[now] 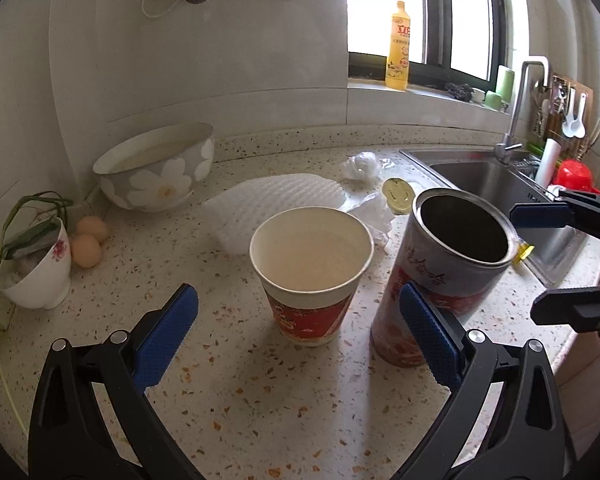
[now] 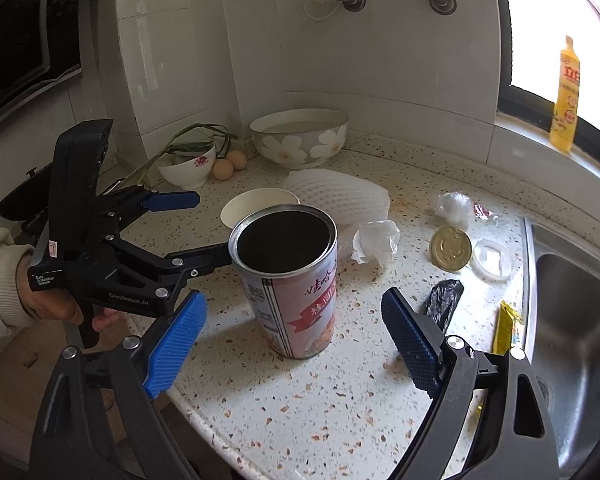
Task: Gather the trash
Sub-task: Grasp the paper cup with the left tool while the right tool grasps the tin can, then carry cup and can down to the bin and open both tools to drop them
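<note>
Open tin can [image 2: 286, 280], empty and label-wrapped, stands between the right gripper's [image 2: 294, 334] parted fingers.

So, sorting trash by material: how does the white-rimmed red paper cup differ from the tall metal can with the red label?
The red paper cup is shorter and tapered with a pale inside; the tall metal can is straight-sided with a dark inside and a shiny rim. Both stand upright, open-topped, with nothing visible inside.

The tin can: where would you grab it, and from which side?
Grip the can around its round wall below the rim, coming in level from the counter's front edge. It stands upright and open-topped, with the paper cup close behind, so the front is free.
</note>
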Available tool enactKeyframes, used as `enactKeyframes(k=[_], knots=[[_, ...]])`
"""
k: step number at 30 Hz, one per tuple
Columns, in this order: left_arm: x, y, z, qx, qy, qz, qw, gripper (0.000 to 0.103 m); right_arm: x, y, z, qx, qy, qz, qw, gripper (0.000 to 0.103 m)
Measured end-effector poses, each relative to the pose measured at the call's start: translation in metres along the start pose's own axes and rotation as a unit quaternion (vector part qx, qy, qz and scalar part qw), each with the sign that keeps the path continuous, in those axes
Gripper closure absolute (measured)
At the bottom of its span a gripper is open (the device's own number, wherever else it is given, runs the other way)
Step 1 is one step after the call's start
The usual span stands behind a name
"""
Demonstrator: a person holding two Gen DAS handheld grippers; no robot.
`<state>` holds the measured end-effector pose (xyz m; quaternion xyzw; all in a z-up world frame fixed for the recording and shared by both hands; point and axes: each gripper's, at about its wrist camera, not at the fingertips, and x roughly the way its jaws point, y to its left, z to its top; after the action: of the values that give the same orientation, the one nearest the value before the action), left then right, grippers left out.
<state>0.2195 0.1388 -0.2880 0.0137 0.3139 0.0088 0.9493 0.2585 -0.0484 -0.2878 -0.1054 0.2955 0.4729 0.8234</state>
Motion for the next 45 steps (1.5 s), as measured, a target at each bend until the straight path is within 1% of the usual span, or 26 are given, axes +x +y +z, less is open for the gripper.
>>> enactKeyframes(k=[1, 5, 6, 8, 11, 13, 14, 18, 20, 21, 24, 25, 26, 29, 33, 35, 38, 41, 45], knots=[[0.007, 0.002, 0.000, -0.001, 0.005, -0.005, 1.0000, 0.006, 0.004, 0.000, 0.000, -0.004, -0.002, 0.000, 1.000, 0.017], [0.020, 0.007, 0.000, 0.002, 0.001, -0.019, 0.9998, 0.006, 0.016, 0.000, 0.003, -0.019, -0.008, 0.006, 1.000, 0.018], [0.023, 0.009, 0.000, 0.001, 0.000, -0.020, 0.9998, 0.006, 0.019, -0.001, 0.004, -0.021, -0.009, 0.006, 1.000, 0.019], [0.026, 0.013, 0.001, -0.007, -0.004, -0.034, 0.9994, 0.006, 0.025, -0.003, 0.005, -0.020, -0.010, 0.011, 1.000, 0.026], [0.034, 0.014, 0.001, -0.006, 0.002, -0.050, 0.9987, 0.008, 0.031, -0.008, 0.007, -0.012, -0.010, 0.024, 1.000, 0.032], [0.036, 0.014, 0.001, -0.006, 0.003, -0.064, 0.9979, 0.013, 0.033, -0.010, 0.007, -0.011, -0.012, 0.032, 0.999, 0.033], [0.037, 0.014, 0.001, -0.007, 0.002, -0.068, 0.9977, 0.014, 0.034, -0.011, 0.007, -0.009, -0.013, 0.036, 0.999, 0.037], [0.042, 0.018, 0.001, -0.013, 0.013, -0.082, 0.9965, 0.030, 0.035, -0.014, 0.008, -0.005, -0.016, 0.044, 0.999, 0.038], [0.043, 0.020, 0.001, -0.016, 0.014, -0.086, 0.9961, 0.034, 0.035, -0.014, 0.007, -0.004, -0.015, 0.045, 0.999, 0.038], [0.043, 0.020, 0.001, -0.017, 0.014, -0.086, 0.9961, 0.039, 0.034, -0.015, 0.006, -0.002, -0.016, 0.048, 0.999, 0.038], [0.041, 0.021, 0.002, -0.018, 0.011, -0.083, 0.9963, 0.040, 0.031, -0.017, 0.006, 0.000, -0.018, 0.048, 0.999, 0.038], [0.038, 0.022, 0.002, -0.019, 0.007, -0.082, 0.9964, 0.040, 0.030, -0.017, 0.006, -0.001, -0.019, 0.045, 0.999, 0.038], [0.036, 0.023, 0.002, -0.020, 0.005, -0.082, 0.9964, 0.039, 0.028, -0.017, 0.006, 0.006, -0.005, 0.035, 0.999, 0.038], [0.026, 0.024, 0.003, -0.023, 0.000, -0.076, 0.9969, 0.040, 0.020, -0.018, 0.007, 0.012, -0.011, 0.031, 0.999, 0.038], [0.003, 0.025, 0.000, -0.025, -0.009, -0.072, 0.9970, 0.040, 0.000, -0.012, 0.007, 0.011, -0.024, 0.027, 0.999, 0.038], [-0.013, 0.024, -0.003, -0.022, -0.013, -0.072, 0.9971, 0.040, -0.012, -0.008, 0.007, 0.013, -0.028, 0.029, 0.999, 0.038], [-0.036, 0.021, -0.010, -0.023, -0.017, -0.073, 0.9969, 0.039, -0.030, -0.001, 0.003, 0.032, -0.032, 0.044, 0.998, 0.038], [-0.058, 0.018, -0.019, -0.027, -0.022, -0.073, 0.9967, 0.039, -0.051, 0.012, -0.002, 0.031, -0.037, 0.046, 0.998, 0.038], [-0.085, 0.006, -0.038, -0.017, -0.021, -0.080, 0.9964, 0.039, -0.078, 0.030, -0.016, 0.039, -0.040, 0.058, 0.997, 0.038]])
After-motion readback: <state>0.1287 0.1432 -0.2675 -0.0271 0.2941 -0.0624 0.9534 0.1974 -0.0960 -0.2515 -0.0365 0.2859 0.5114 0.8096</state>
